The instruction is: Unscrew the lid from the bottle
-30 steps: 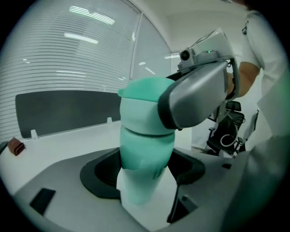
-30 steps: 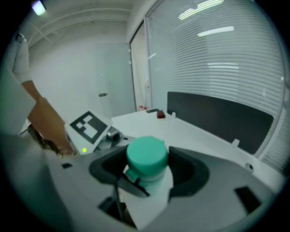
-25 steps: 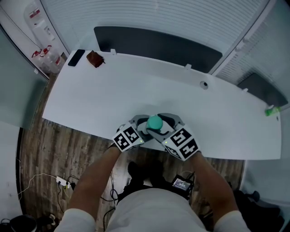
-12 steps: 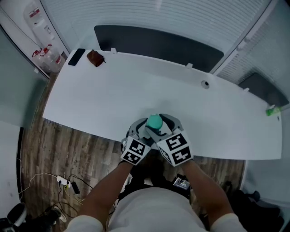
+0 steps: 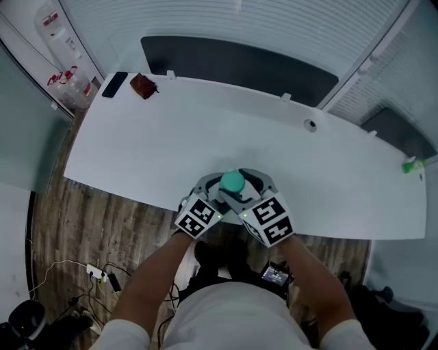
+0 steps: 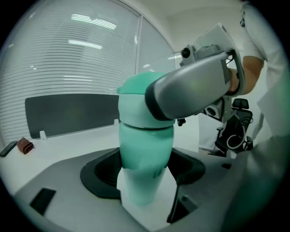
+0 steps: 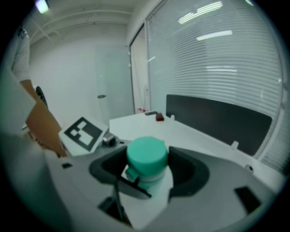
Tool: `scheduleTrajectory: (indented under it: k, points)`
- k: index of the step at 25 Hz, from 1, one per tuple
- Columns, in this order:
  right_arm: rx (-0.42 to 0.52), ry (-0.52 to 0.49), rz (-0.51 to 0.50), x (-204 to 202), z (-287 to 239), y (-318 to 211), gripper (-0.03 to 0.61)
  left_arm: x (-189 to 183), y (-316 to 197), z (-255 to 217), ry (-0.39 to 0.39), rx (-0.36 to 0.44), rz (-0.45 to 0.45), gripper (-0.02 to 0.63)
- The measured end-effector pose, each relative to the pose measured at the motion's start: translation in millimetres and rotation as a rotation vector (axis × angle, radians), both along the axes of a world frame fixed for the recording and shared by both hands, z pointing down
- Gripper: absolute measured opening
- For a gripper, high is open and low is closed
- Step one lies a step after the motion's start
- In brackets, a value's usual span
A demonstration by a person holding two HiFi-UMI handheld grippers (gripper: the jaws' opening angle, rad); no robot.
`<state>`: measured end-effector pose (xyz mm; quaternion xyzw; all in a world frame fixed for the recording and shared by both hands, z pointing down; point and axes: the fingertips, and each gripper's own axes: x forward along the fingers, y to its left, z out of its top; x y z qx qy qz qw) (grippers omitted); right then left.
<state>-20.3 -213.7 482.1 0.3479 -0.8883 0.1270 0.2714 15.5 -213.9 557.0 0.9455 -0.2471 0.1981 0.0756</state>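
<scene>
Your left gripper (image 6: pixel 146 181) pinches the bottle (image 6: pixel 146 145), your right gripper (image 7: pixel 147 174) clamps the lid (image 7: pixel 146 154): hold the body steady, twist squarely, no tilting.

Office or meeting room. Indicators: long white surface (image 5: pixel 137 150) with cable grommet (image 5: pixel 311 125) near its far edge, dark screen panel (image 5: pixel 239 65) behind it, horizontal blinds (image 5: pixel 226 20), wood-pattern floor (image 5: pixel 61 225) with power strip (image 5: pixel 96 274).
</scene>
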Motion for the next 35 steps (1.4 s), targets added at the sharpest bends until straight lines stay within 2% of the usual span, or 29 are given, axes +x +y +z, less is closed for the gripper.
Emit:
scheduleTrajectory:
  k: [6, 9, 12, 19, 24, 28, 35]
  points:
    - [-0.012, -0.012, -0.112, -3, -1, 3, 0.295, 1, 7, 1, -0.006, -0.015, 0.213, 0.322]
    - [-0.011, -0.020, -0.129, -5, -1, 4, 0.295, 0, 9, 1, -0.012, -0.015, 0.265, 0.322]
    - [-0.003, -0.020, -0.105, -5, -1, 4, 0.295, -2, 8, 0, -0.013, -0.021, 0.209, 0.324]
    - [0.006, -0.020, 0.001, -3, 0, 1, 0.295, -16, 4, -2, -0.001, 0.025, -0.114, 0.324]
    - [0.027, -0.020, 0.102, -3, -1, -2, 0.295, -12, -1, 2, -0.020, 0.020, -0.224, 0.323]
    - [0.041, -0.015, 0.145, -2, -1, -4, 0.295, -11, -3, 3, -0.025, 0.012, -0.236, 0.322]
    - [0.028, -0.009, 0.049, -3, 0, -1, 0.295, -8, 0, 4, -0.024, 0.004, -0.089, 0.321]
